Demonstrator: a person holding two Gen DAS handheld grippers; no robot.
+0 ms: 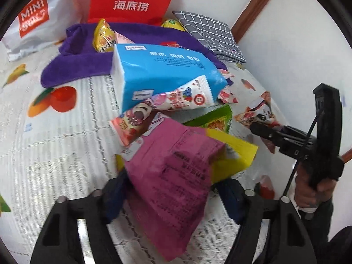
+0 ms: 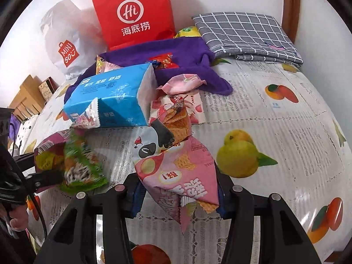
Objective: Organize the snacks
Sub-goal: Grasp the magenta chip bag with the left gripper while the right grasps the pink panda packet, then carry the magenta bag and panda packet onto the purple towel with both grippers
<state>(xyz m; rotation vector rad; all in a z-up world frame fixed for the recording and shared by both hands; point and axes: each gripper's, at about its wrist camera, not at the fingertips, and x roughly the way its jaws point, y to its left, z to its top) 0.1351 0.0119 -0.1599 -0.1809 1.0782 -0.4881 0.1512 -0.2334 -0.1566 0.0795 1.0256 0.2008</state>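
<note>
My left gripper (image 1: 173, 189) is shut on a magenta and yellow snack bag (image 1: 176, 167), held just above the table; the same bag shows blurred at the left of the right wrist view (image 2: 66, 156). My right gripper (image 2: 178, 191) is shut on a pink snack bag with a panda print (image 2: 176, 165), and it shows at the right of the left wrist view (image 1: 264, 132). Between them lie a blue tissue pack (image 1: 162, 74), a white and pink snack bar (image 1: 187, 96), a red cake snack (image 1: 132, 123) and a green packet (image 1: 215, 118).
A purple cloth (image 2: 176, 57) with small snacks on it lies behind the pile. A red paper bag (image 2: 134, 15) and a white Miniso bag (image 2: 68, 44) stand at the back. A folded grey checked cloth (image 2: 246, 33) lies back right. The fruit-print tablecloth (image 2: 286, 132) covers the table.
</note>
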